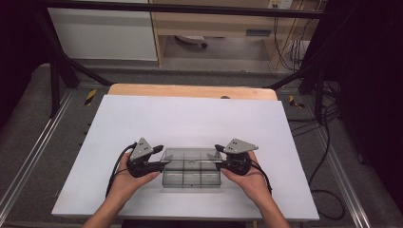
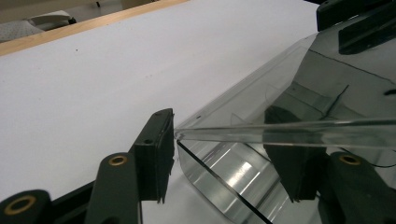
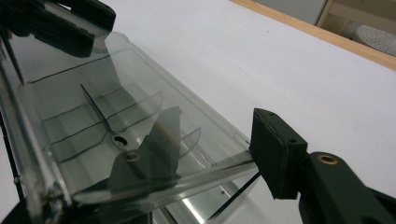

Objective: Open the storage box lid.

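two grippers flank clear box (image 1: 192, 172): left gripper (image 1: 161, 154) jaws apart astride lid edge; right gripper (image 1: 217, 156) likewise.

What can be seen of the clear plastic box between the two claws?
The clear plastic box is oblong, split by thin partitions into a grid of small compartments that look empty. Its hinged lid is see-through too and tilted partly up. It rests on the white table, near the front edge, with the left claw and right claw at its ends.
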A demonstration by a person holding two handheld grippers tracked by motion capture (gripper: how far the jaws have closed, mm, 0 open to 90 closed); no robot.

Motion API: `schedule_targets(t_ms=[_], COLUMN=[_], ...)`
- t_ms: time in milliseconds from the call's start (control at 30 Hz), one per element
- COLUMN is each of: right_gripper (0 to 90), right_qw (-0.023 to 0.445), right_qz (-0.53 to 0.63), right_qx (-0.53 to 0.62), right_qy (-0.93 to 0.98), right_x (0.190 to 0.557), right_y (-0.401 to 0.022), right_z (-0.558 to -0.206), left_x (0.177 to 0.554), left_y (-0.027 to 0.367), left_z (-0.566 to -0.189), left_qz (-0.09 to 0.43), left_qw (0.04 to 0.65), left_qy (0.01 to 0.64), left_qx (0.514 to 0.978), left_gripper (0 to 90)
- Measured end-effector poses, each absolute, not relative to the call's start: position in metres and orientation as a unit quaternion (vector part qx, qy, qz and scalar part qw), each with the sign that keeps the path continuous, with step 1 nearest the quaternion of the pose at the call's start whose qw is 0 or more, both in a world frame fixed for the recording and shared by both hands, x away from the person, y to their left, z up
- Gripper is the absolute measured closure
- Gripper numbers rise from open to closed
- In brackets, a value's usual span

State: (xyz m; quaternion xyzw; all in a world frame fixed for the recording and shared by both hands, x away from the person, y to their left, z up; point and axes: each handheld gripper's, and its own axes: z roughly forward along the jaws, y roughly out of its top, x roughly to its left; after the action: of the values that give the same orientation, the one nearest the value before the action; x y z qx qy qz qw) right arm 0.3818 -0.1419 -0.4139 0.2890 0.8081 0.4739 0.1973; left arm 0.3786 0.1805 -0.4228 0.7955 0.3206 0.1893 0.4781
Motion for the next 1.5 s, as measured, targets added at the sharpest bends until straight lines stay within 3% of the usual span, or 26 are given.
schedule_targets(t_ms=[267,700,1500], right_gripper=[53.5,57.8,64.8], right_qw=[0.197,0.191,0.194], right_qz=[0.473,0.480,0.447], right_qx=[0.289,0.299,0.292], right_qy=[0.809,0.802,0.823], right_x=[0.382,0.388,0.398], right_y=[-0.142,-0.145,-0.148], right_z=[-0.414,-0.410,-0.408], left_x=[0.384,0.391,0.397], left_y=[0.174,0.171,0.171], left_z=[-0.425,-0.422,-0.417], left_qz=[0.195,0.190,0.175], left_qw=[0.481,0.487,0.478], left_qy=[0.315,0.314,0.325], left_qx=[0.795,0.793,0.797], left_gripper=[44.2,53.6,56.1])
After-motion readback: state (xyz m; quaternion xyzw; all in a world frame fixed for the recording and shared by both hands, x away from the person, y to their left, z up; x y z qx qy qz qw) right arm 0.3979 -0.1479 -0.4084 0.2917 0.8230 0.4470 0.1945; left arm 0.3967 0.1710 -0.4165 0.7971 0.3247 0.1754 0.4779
